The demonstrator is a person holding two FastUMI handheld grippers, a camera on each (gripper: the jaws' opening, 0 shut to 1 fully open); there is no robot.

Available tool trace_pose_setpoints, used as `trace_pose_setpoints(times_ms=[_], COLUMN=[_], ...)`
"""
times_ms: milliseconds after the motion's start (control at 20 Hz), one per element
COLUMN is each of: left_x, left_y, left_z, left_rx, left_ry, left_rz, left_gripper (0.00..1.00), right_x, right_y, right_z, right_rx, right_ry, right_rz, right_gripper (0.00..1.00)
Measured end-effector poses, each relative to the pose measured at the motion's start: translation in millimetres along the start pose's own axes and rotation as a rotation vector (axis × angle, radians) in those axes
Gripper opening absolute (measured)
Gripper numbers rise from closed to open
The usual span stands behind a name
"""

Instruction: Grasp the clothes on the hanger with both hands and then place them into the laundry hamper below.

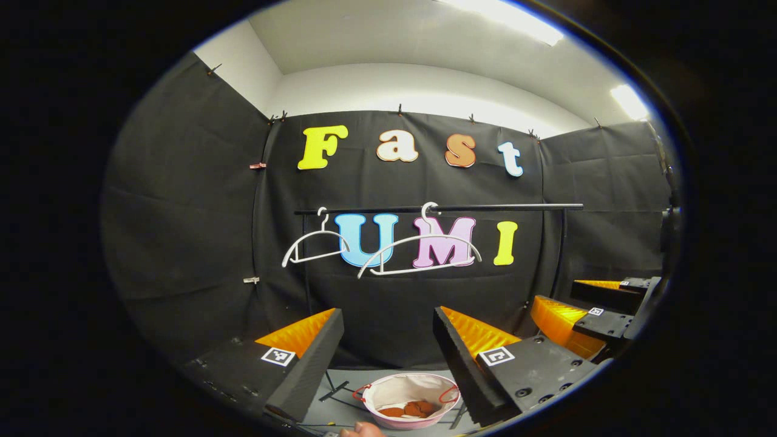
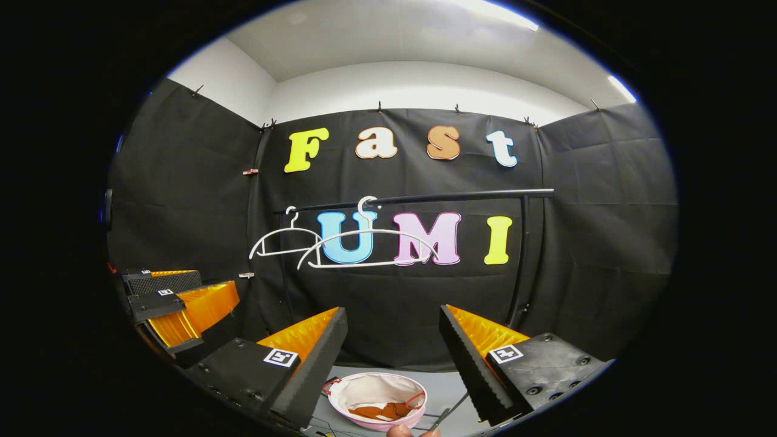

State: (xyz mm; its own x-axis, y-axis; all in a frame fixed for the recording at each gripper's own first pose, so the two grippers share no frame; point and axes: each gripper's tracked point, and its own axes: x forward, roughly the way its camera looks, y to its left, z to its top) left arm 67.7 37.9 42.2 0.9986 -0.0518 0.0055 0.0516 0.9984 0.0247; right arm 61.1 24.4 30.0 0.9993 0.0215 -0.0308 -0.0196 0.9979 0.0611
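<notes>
Two bare white hangers (image 1: 419, 255) (image 2: 358, 246) hang on the black rail (image 1: 504, 207) (image 2: 449, 197). Below stands the round white hamper (image 1: 410, 388) (image 2: 376, 388) with brown clothes (image 1: 411, 409) (image 2: 383, 411) lying in its bottom. My left gripper (image 1: 388, 321) is open and empty, held above the hamper. My right gripper (image 2: 393, 318) is also open with nothing between its fingers. In the left gripper view the right gripper (image 1: 583, 312) shows at the right edge. In the right gripper view the left gripper (image 2: 176, 297) shows at the left edge.
The rail's upright post (image 2: 519, 261) stands at the right. The hamper rests on a grey floor (image 2: 437, 388) crossed by the rack's black legs. A fingertip (image 1: 361, 430) shows at the bottom edge.
</notes>
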Motion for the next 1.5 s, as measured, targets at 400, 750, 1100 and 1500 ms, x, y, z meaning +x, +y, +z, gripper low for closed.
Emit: trace_pose_setpoints(times_ms=[400,750,1100,1500], left_x=[-2.7,-5.6,-8.2,-9.0], left_y=[-2.3,-3.6,-6.4,-10.8], left_z=[-0.8,0.5,1.2,0.5], left_rx=[-0.010,0.007,0.009,0.030], left_ry=[0.018,0.005,0.003,0.003], left_rz=[-0.007,-0.005,-0.005,-0.026], left_gripper=[0.94,0.94,0.94,0.94], right_x=[-8.0,-9.0,-9.6,-9.0], right_y=[-7.1,-9.1,-9.5,-13.9], right_z=[0.5,6.4,8.1,4.8], right_rx=[-0.012,-0.025,-0.026,-0.020], right_ry=[0.015,0.000,-0.013,-0.009], right_rz=[-0.003,0.004,0.004,-0.010], right_gripper=[0.98,0.98,0.98,0.98])
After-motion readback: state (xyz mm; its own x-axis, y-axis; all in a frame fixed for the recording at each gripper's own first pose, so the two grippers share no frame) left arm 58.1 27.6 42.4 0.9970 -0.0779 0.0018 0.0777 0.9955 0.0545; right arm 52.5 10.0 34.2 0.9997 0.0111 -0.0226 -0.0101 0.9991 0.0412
